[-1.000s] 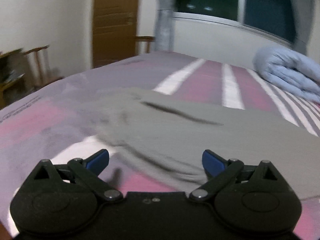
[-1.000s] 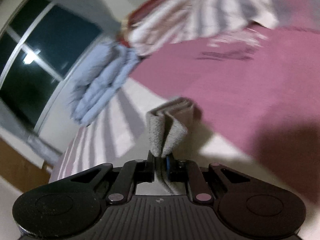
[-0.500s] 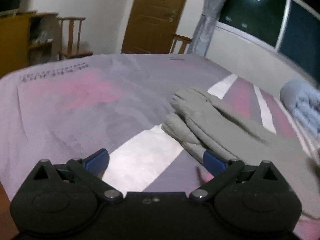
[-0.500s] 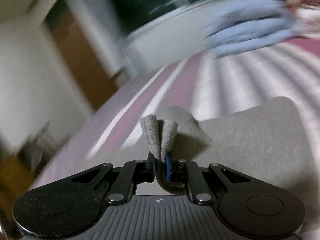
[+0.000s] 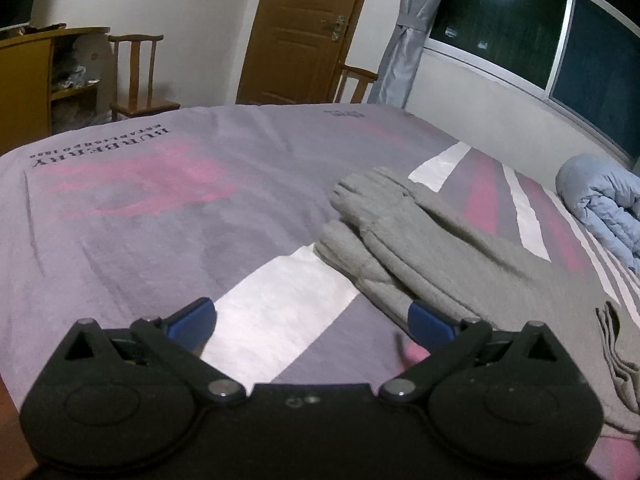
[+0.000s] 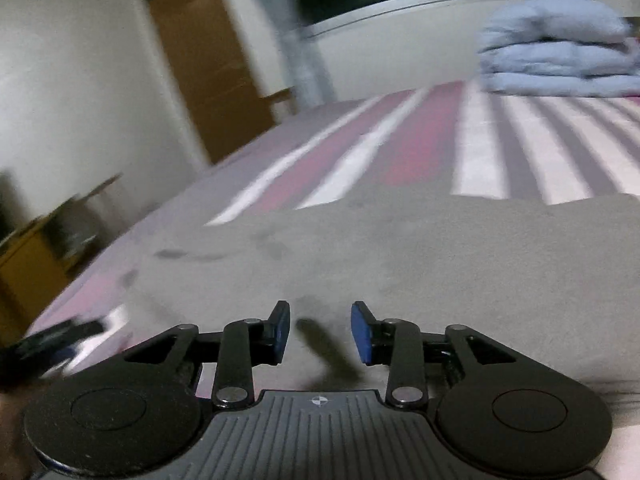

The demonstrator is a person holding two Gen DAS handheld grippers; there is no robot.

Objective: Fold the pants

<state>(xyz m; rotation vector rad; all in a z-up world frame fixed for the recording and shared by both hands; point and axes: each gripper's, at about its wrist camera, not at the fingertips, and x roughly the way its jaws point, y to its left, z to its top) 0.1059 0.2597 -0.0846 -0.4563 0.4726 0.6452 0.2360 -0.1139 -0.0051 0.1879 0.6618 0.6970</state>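
Observation:
Grey pants (image 5: 436,248) lie on the striped bed, their cuffed leg ends (image 5: 360,216) pointing toward the foot of the bed. In the right wrist view the grey pants (image 6: 420,248) spread flat just ahead. My left gripper (image 5: 310,318) hovers open over the bedspread, its right pad beside the lower leg's edge, holding nothing. My right gripper (image 6: 320,330) sits low over the pants with its jaws opening; nothing is between the blue pads.
A folded light-blue duvet (image 5: 600,204) lies at the bed's far right by the window. A wooden chair (image 5: 138,76), a cabinet (image 5: 28,76) and a door (image 5: 308,28) stand beyond the bed's foot. The bedspread (image 5: 140,200) left of the pants is bare.
My right gripper swung across the bed carrying a pinched fold of grey cloth, then let it go; its jaws now stand apart. My left gripper shifted left toward the leg ends, then held still.

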